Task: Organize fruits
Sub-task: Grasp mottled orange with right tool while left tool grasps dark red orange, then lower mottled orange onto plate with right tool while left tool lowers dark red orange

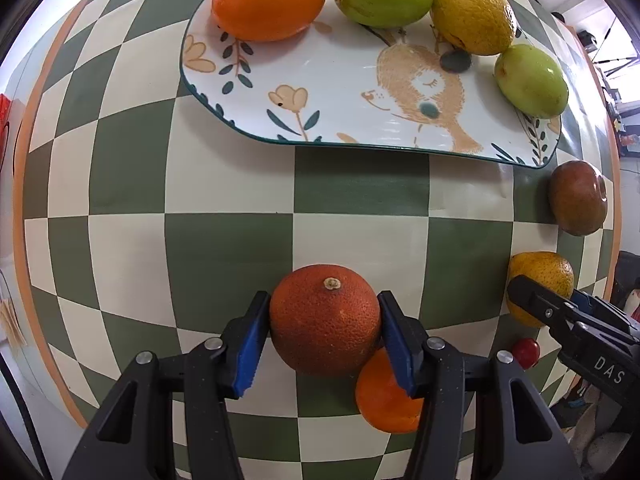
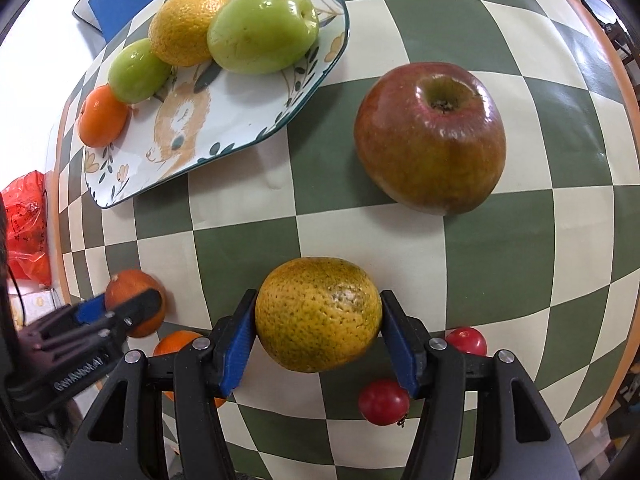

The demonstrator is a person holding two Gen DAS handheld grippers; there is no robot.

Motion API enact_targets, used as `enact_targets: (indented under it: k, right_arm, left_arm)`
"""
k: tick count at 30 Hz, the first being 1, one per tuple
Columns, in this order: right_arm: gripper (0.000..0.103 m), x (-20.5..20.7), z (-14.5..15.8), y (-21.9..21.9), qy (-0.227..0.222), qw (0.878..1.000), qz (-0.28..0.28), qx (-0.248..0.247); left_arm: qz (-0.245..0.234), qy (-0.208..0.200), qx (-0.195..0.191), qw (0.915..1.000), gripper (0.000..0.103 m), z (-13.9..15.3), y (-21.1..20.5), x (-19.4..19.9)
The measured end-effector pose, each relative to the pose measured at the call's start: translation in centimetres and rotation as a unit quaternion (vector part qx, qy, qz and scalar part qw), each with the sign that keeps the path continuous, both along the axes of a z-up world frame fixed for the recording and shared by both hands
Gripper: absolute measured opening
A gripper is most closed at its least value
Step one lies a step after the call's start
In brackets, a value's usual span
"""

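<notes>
We had four fruits on the plate. Our left gripper clenched the dark orange, our right gripper the mottled orange, both near the table. Apple, small orange and two tomatoes remained.

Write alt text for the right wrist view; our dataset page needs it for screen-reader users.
The right gripper clamps a yellow-green mottled orange over a green-and-cream checkered tablecloth. A red apple sits beyond it, and a rabbit-print plate at upper left holds four fruits.
</notes>
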State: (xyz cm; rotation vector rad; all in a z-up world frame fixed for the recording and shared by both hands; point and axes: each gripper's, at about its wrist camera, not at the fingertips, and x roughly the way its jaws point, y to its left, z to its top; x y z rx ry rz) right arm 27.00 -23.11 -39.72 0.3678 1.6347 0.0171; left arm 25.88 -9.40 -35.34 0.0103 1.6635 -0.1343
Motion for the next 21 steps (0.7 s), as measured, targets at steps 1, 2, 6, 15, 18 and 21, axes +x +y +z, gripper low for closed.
enact_targets:
  k: [1, 2, 6, 15, 18, 21]
  right_arm:
    - [0.062, 0.1, -0.1, 0.1, 0.003, 1.000, 0.000, 0.001]
    - [0.062, 0.2, -0.1, 0.1, 0.005, 1.000, 0.001, 0.001]
    - [0.062, 0.1, 0.0, -0.6, 0.006, 1.000, 0.010, 0.000]
    - [0.061, -0.4, 0.1, 0.1, -0.004, 1.000, 0.024, -0.009]
    - [0.061, -0.5, 1.3, 0.0, -0.020, 1.000, 0.018, -0.005]
    - [0.061, 0.0, 3.6, 0.3, -0.049, 0.999, 0.023, -0.009]
  left_arm:
    - [0.000, -0.001, 0.001, 1.0000, 0.051, -0.1, 0.0, 0.0]
    - [0.000, -0.002, 0.001, 1.0000, 0.051, 0.0, 0.1, 0.1]
    - [0.001, -0.003, 0.001, 1.0000, 0.051, -0.1, 0.6, 0.6]
    - [-0.004, -0.033, -0.006, 0.9994, 0.051, 3.0, 2.3, 1.1]
    - [-0.007, -0.061, -0.010, 0.9980, 0.051, 5.8, 2.3, 1.6]
    - [-0.014, -0.093, -0.009, 0.9956, 0.051, 8.8, 2.1, 2.3]
